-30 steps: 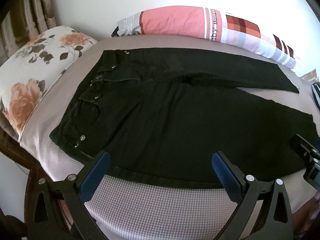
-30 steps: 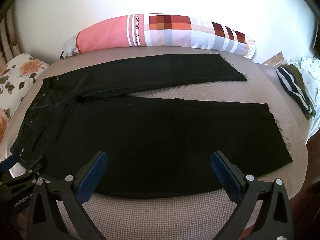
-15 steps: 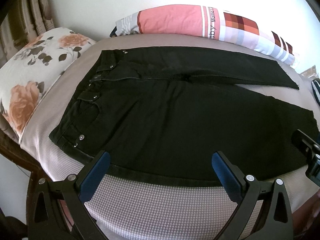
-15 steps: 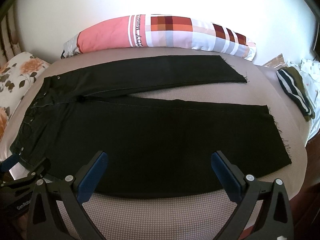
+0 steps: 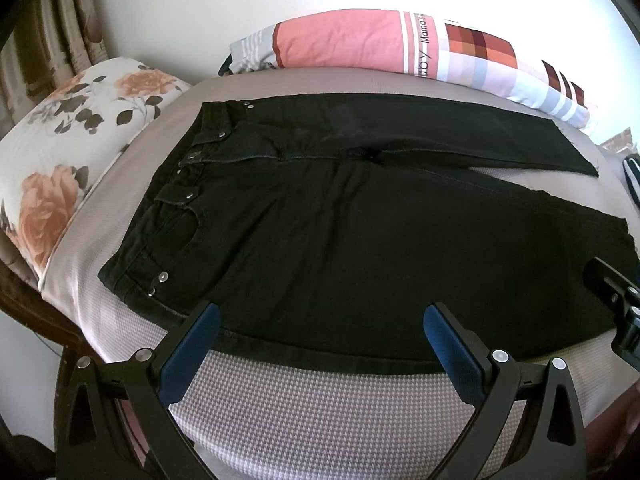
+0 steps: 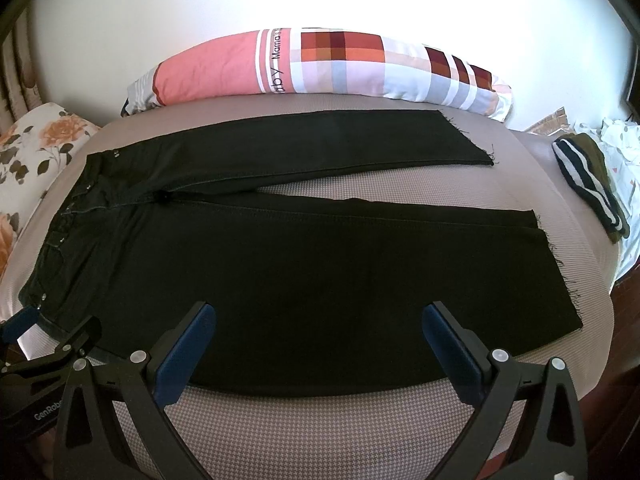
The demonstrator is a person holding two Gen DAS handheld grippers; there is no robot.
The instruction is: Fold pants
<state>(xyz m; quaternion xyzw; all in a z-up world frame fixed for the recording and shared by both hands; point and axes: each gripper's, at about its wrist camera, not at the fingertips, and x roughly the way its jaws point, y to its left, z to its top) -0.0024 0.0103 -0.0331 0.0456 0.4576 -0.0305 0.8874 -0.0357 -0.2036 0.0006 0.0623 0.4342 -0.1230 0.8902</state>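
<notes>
Black pants point(image 5: 360, 232) point(image 6: 304, 264) lie flat on the bed, waistband to the left and both legs spread to the right, with frayed hems. My left gripper point(image 5: 320, 324) hovers open over the near edge, close to the waist end. My right gripper point(image 6: 318, 320) hangs open above the near leg's lower edge, nothing between its blue pads. Each gripper shows at the edge of the other's view: the right gripper's body point(image 5: 616, 300) and the left gripper's body point(image 6: 48, 344).
The bed point(image 5: 328, 412) has a pale houndstooth cover. A pink and plaid bolster point(image 6: 320, 68) lies along the far wall. A floral pillow point(image 5: 68, 152) sits at the left. Striped dark clothing point(image 6: 588, 184) and white fabric point(image 6: 624, 144) lie at the right edge.
Both views have shifted a little. The pants lie as before and both grippers stay open.
</notes>
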